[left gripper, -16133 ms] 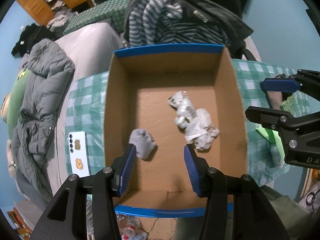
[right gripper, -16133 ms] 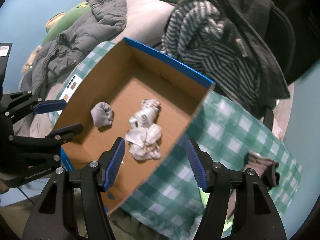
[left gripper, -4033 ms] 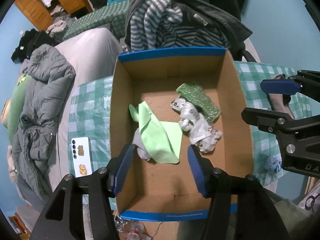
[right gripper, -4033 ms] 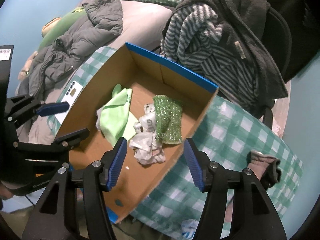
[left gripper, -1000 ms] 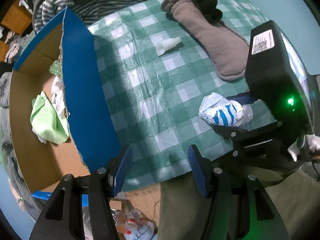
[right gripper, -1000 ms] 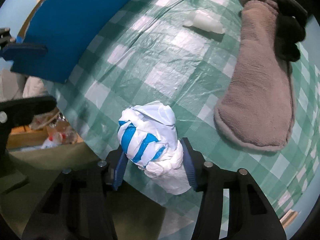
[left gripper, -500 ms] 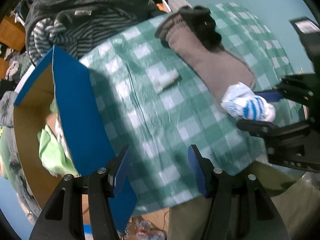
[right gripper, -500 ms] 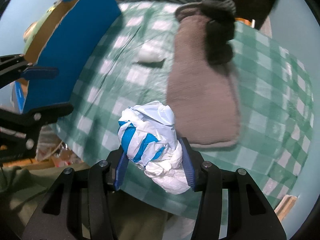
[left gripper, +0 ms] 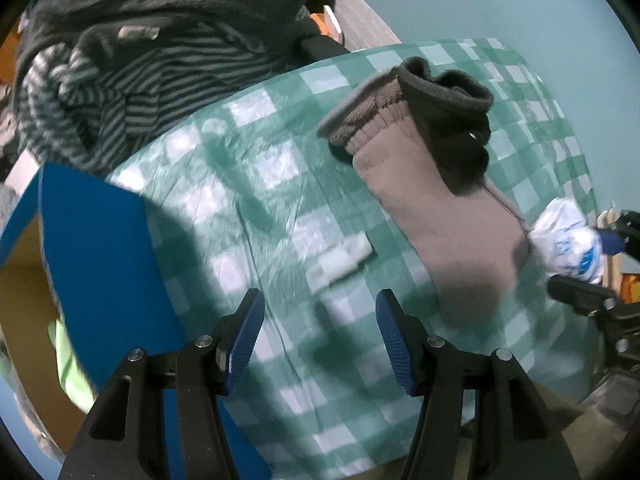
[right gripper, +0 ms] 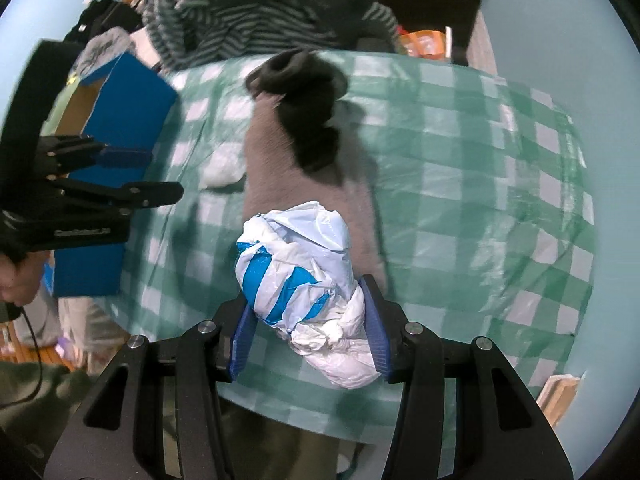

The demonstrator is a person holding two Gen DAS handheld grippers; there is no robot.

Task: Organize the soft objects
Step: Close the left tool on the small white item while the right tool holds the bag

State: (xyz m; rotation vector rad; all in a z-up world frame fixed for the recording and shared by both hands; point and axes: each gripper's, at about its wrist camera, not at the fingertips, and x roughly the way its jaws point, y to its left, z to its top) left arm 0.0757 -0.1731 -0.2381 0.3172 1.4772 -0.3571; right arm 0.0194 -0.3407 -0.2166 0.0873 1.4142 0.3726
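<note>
My right gripper (right gripper: 306,340) is shut on a crumpled white and blue striped plastic bag (right gripper: 298,264) and holds it above the green checked table (right gripper: 460,184). The bag also shows at the right edge of the left wrist view (left gripper: 568,246). My left gripper (left gripper: 320,336) is open and empty above the table, beside the blue cardboard box (left gripper: 96,248). A grey and black fuzzy sock (left gripper: 436,200) lies on the table ahead of it. A small white wad (left gripper: 344,260) lies just beyond its fingertips. A light green cloth (left gripper: 70,364) shows inside the box.
A chair piled with striped and dark clothing (left gripper: 132,52) stands behind the table. The box (right gripper: 120,128) sits at the table's left end. The table's near edge lies just under both grippers. A blue wall (right gripper: 560,40) lies to the right.
My right gripper has lifted the striped bag off the table and drawn back to the right. My left gripper has swung from over the box to over the table near the sock.
</note>
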